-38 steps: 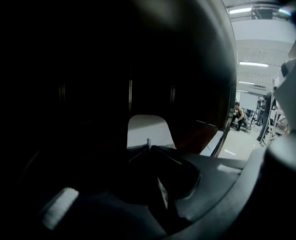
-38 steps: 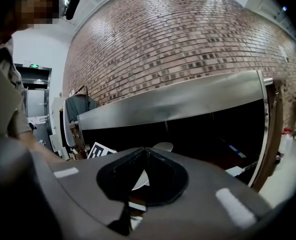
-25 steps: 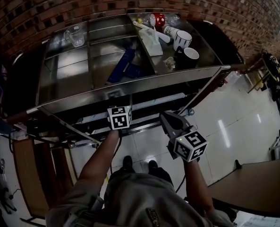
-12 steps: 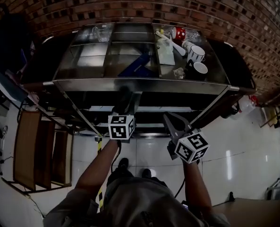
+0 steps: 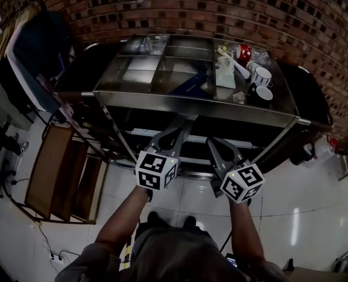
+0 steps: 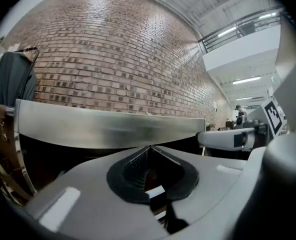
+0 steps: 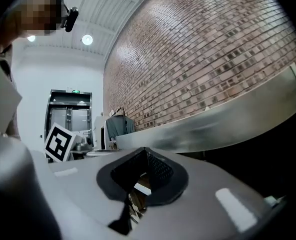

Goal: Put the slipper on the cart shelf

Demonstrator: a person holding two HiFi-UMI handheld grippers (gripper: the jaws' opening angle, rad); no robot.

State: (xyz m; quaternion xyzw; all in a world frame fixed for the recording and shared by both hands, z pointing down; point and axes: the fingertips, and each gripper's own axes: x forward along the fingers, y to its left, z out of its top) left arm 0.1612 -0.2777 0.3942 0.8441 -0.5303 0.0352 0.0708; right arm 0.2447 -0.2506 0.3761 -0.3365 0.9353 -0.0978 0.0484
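Note:
A blue slipper (image 5: 189,82) lies in the middle compartment of the steel cart's top tray (image 5: 197,103). Both grippers hover in front of the cart, below its top rim and over the white floor. In the head view the left gripper (image 5: 183,126) points toward the cart's front rail with its jaws shut on nothing. The right gripper (image 5: 214,142) beside it is shut and empty too. From the left gripper view, the left gripper (image 6: 150,150) faces the cart's steel rim (image 6: 108,128). The right gripper (image 7: 145,153) shows its pads together.
Two mugs (image 5: 262,75), a red-and-white cup (image 5: 244,51), a white box (image 5: 225,76) and a glass (image 5: 153,41) stand in the tray. A wooden rack (image 5: 62,175) and hanging dark clothes (image 5: 36,57) stand at the left. A brick wall (image 5: 179,7) runs behind the cart.
The left gripper's jaws have come together with nothing in them. Both grippers sit a little farther back from the cart's front rail. The head view has swung left.

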